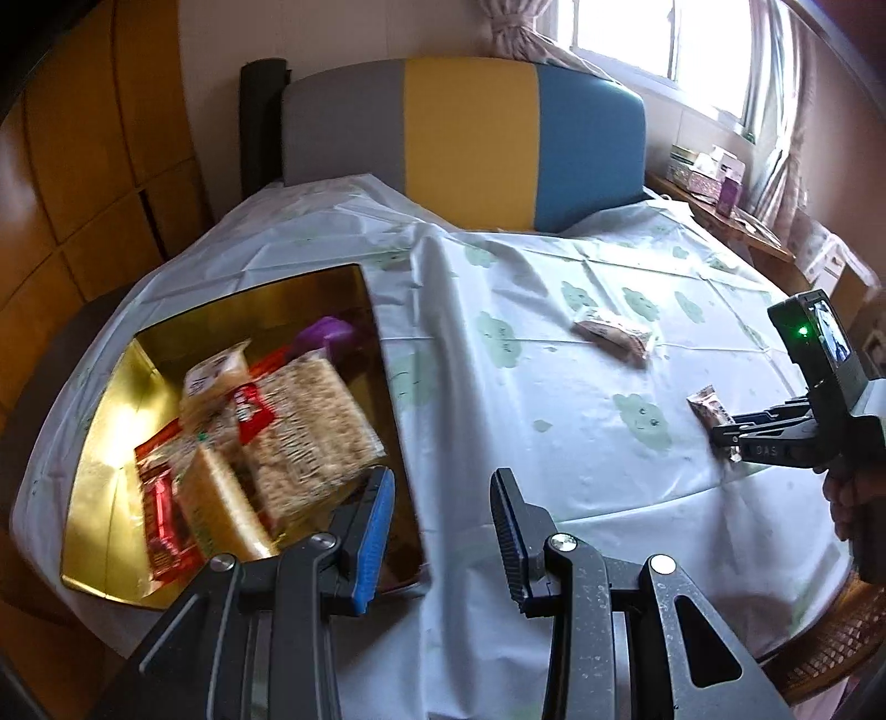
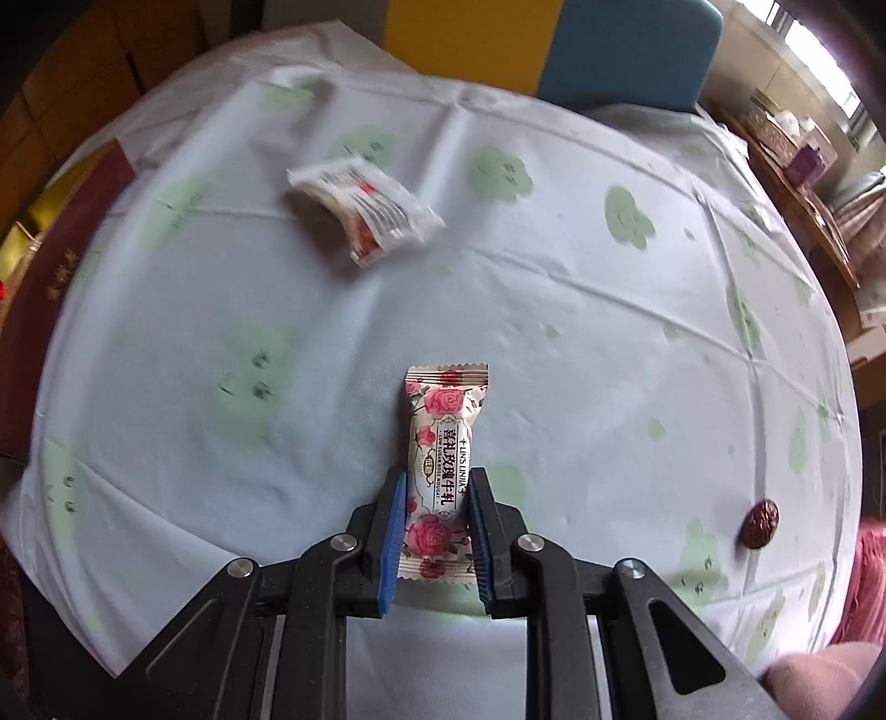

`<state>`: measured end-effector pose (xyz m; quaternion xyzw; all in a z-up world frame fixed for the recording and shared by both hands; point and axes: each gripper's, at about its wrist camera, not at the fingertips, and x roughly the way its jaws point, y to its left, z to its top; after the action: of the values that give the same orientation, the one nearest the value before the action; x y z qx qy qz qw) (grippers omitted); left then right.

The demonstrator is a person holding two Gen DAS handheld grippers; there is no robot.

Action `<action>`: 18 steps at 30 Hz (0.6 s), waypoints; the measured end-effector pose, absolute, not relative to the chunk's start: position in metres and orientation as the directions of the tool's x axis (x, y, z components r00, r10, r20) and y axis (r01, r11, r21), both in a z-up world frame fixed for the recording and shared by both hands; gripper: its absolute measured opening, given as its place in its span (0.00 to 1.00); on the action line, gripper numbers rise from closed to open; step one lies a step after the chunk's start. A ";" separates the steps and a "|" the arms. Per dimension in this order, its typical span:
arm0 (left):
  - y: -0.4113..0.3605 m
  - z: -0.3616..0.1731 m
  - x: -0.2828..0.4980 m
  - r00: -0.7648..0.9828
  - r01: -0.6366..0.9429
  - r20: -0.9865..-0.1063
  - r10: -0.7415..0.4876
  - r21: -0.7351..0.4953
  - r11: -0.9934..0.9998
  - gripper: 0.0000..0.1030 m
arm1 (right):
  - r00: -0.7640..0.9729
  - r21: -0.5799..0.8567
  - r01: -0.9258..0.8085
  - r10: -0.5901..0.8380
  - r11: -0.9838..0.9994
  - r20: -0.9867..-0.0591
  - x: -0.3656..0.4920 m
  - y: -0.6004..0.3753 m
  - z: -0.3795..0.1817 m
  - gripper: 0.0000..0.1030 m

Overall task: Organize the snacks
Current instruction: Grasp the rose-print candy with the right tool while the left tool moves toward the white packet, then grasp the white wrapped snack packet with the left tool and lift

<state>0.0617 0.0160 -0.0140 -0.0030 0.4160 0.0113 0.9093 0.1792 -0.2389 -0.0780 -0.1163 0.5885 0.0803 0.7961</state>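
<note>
Nougat bar (image 2: pixel 440 471), "LOW SUGAR ROSE NOUGAT" wrapper

A home dining room: a round table (image 1: pixel 554 387) under a white plastic cloth printed with green clouds, a chair with a grey, yellow and blue padded back (image 1: pixel 465 133), gathered pink curtains (image 1: pixel 515 27) at a bright window (image 1: pixel 653 39), and wooden panelled cabinets (image 1: pixel 99 166).

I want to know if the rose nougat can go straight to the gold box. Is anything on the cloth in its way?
Nothing visible blocks it. The right gripper is shut on the rose nougat. The white snack packet lies farther back on the tablecloth, off the line to the gold box, which is open on top and already holds snacks.
</note>
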 end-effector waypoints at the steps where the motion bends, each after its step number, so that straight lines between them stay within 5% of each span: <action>1: 0.012 -0.014 0.065 0.650 -0.016 -0.760 0.014 0.005 1.000 0.36 | 0.295 -0.089 -0.264 -0.007 0.960 -0.956 0.179 -0.239 -0.078 0.21; 6: -0.004 -0.015 0.076 0.646 0.008 -0.764 -0.001 0.006 1.000 0.57 | 0.282 -0.076 -0.252 -0.002 0.965 -0.959 0.183 -0.242 -0.080 0.21; 16: -0.035 -0.022 0.121 0.583 0.075 -0.804 -0.116 -0.089 0.993 0.56 | 0.270 -0.058 -0.220 0.003 0.974 -0.963 0.185 -0.241 -0.084 0.24; 18: -0.039 -0.027 0.138 0.549 0.065 -0.823 -0.148 -0.135 0.989 0.48 | 0.264 -0.043 -0.202 0.012 0.979 -0.964 0.185 -0.240 -0.084 0.24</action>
<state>0.1381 -0.0385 -0.0268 -0.0445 0.4711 -0.0606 0.8789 0.1853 -0.2403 -0.0844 -0.0785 0.6029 0.0675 0.7910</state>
